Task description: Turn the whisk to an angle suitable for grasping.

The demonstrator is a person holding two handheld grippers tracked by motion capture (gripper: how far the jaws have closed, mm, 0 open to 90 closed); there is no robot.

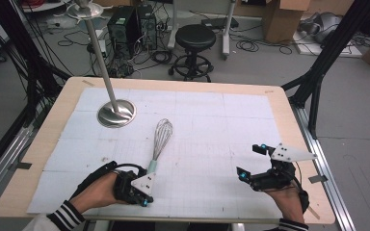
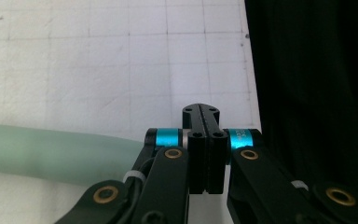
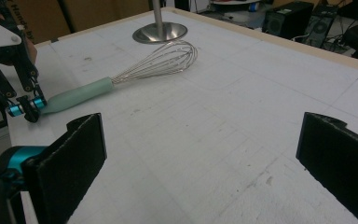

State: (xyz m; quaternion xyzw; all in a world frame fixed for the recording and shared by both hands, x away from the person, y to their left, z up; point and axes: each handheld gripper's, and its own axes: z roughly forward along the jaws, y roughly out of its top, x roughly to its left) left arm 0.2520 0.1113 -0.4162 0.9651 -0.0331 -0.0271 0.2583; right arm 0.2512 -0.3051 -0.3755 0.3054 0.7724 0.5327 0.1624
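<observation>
Table (image 1: 289, 125), wooden-edged, covered by a white gridded mat (image 1: 212, 130). On the mat's far left stands a steel stand with a round, dish-shaped base (image 1: 116, 113) and a slanting pole (image 1: 98, 48); nothing lies in the dish apart from the pole's foot.

Whisk (image 1: 159, 139), lying flat on the mat just in front of the base and to its right, apart from it. Its balloon of thin silvery wires (image 3: 163, 57) points toward the far edge; its smooth pale-green handle (image 3: 77, 95) points toward the person. In the left gripper view the handle (image 2: 51, 151) runs in from the left and ends beside the jaw linkage.

Left gripper (image 1: 142, 192), held low at the near left edge of the mat, at the handle's end. Its jaws are pressed together with nothing visible between them; the handle lies alongside rather than in the pinch. In the right gripper view it (image 3: 25, 108) sits at the handle's tip.

Right gripper (image 1: 250, 161), at the near right of the mat, well apart from the whisk. Its jaws are spread wide over bare mat, holding nothing.
</observation>
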